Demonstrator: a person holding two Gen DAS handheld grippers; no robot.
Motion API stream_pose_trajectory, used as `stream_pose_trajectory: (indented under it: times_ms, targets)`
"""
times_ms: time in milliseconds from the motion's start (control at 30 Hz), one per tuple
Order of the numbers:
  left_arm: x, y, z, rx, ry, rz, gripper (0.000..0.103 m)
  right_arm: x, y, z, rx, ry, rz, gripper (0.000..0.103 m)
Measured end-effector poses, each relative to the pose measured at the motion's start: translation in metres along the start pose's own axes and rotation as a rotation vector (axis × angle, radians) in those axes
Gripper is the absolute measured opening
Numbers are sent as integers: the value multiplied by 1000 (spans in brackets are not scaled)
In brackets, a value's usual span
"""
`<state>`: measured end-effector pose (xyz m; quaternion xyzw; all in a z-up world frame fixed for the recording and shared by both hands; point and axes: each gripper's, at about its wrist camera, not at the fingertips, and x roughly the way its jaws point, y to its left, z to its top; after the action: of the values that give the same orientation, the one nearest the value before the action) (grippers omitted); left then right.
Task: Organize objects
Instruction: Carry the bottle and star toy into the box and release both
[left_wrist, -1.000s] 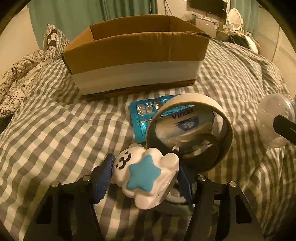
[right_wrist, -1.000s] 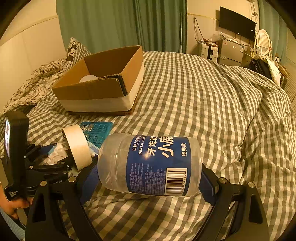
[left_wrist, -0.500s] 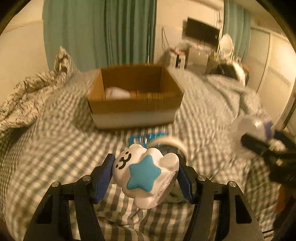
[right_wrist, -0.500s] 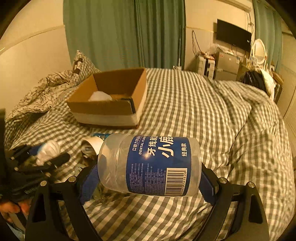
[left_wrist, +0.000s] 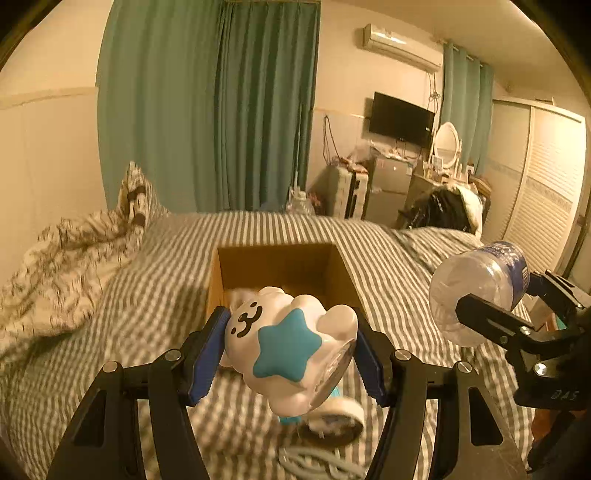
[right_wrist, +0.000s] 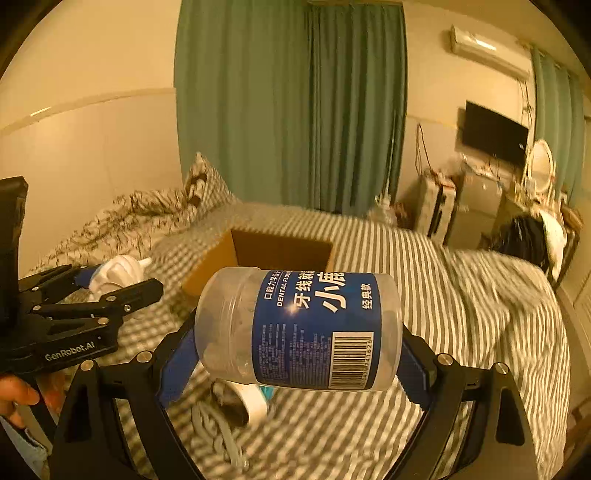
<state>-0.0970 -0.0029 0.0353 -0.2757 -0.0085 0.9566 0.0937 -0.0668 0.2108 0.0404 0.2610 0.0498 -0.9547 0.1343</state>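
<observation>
My left gripper (left_wrist: 290, 347) is shut on a white cloud-shaped toy (left_wrist: 288, 343) with a blue star and a smiling face, held up above the bed; it also shows in the right wrist view (right_wrist: 118, 273). My right gripper (right_wrist: 295, 354) is shut on a clear plastic dental floss jar (right_wrist: 299, 328) with a blue label, lying sideways between the fingers; the jar shows at the right of the left wrist view (left_wrist: 476, 288). An open cardboard box (left_wrist: 280, 269) sits on the checked bed ahead, with something white inside.
A white tape roll (right_wrist: 251, 402), a blue packet (left_wrist: 291, 419) and a pale coiled cable (right_wrist: 218, 432) lie on the bed below the grippers. A rumpled patterned duvet (left_wrist: 62, 266) is at the left. Curtains, a TV and furniture stand behind the bed.
Both grippers have risen well above the bed with their objects still held. The box and the loose items now sit lower and farther away in both views.
</observation>
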Motion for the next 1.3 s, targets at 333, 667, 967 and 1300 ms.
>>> stream_pose_trajectory:
  times_ms: [333, 667, 967, 1300]
  targets:
    - [74, 16, 65, 18, -18, 50, 66, 72, -16, 76, 20, -26, 32, 91]
    - [179, 35, 78, 58, 45, 113, 66, 173, -33, 93, 15, 34, 25, 90]
    - [236, 39, 46, 92, 149, 90, 66, 235, -32, 86, -16, 86, 29, 90]
    - [230, 37, 36, 88, 188, 85, 94, 251, -30, 77, 65, 81, 36, 93]
